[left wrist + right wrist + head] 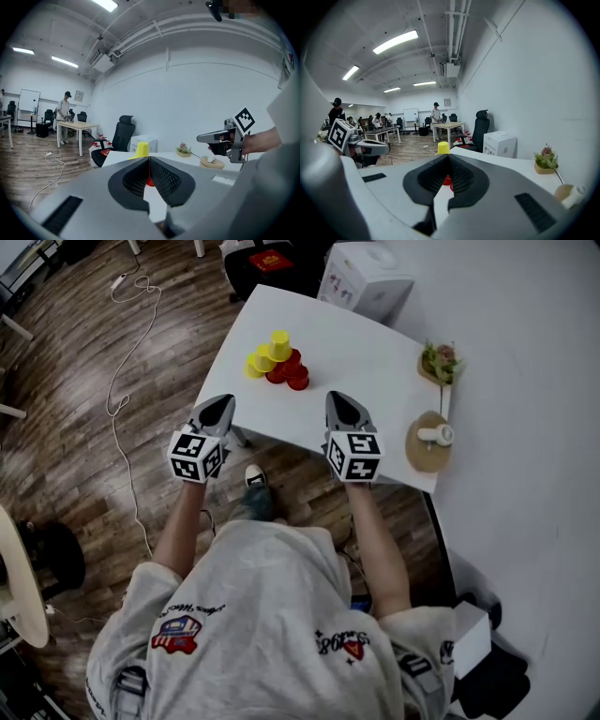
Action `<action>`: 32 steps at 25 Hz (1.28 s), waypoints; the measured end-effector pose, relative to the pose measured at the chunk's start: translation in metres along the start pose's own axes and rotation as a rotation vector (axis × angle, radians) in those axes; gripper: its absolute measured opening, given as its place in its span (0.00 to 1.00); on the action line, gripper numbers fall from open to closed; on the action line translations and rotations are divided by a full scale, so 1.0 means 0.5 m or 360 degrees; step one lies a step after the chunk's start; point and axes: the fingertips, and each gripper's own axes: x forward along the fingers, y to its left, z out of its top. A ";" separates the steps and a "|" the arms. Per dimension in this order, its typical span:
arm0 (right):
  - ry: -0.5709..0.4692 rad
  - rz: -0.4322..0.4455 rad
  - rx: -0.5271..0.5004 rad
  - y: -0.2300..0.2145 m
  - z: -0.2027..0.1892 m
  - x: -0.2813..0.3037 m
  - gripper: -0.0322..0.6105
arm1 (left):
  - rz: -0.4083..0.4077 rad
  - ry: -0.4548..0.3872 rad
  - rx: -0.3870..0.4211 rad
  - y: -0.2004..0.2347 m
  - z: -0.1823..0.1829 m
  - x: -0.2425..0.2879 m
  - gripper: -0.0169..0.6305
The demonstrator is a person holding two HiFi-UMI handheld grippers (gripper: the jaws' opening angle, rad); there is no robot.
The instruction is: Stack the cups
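My left tongs (223, 401) and right tongs (339, 397) are both pressed together with nothing between them, held side by side at the near edge of the white desk (361, 348) and pointing across it. The cups (277, 364) sit in a tight cluster toward the desk's far left corner, ahead of the tongs and between their two lines. One yellow cup (279, 343) stands upside down on top, more yellow ones lie at its left, and the red cups (291, 373) are bunched at its right and front. Only bare desk top lies between my tongs and that cluster. Off to the right, well apart from the cups, a small potted plant (439, 362) stands by the desk's edge, and nearer me a round wooden board (427, 448) carries a small white object I cannot make out. Beyond the far end of the desk there is a white cabinet (366, 279) and a black office chair (123, 133). A pale cable (120, 381) snakes over the wooden floor (66, 409) on my left.
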 end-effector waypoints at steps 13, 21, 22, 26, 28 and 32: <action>-0.0181 -0.0054 -0.0016 0.068 -0.029 -0.178 0.06 | -0.0069 -0.0021 0.0049 -0.133 -0.033 -0.124 0.04; -0.0197 -0.0065 -0.0025 0.075 -0.046 -0.229 0.05 | -0.0132 -0.0023 0.0065 -0.190 -0.047 -0.128 0.04; -0.0201 -0.0068 -0.0026 0.074 -0.045 -0.233 0.05 | -0.0134 -0.0026 0.0068 -0.194 -0.044 -0.130 0.04; -0.0213 -0.0072 -0.0024 0.075 -0.042 -0.244 0.06 | -0.0136 -0.0029 0.0083 -0.197 -0.037 -0.138 0.04; -0.0217 -0.0072 -0.0024 0.077 -0.042 -0.247 0.05 | -0.0135 -0.0030 0.0089 -0.198 -0.035 -0.141 0.04; -0.0213 -0.0066 -0.0016 0.081 -0.045 -0.253 0.05 | -0.0138 -0.0032 0.0093 -0.204 -0.031 -0.146 0.04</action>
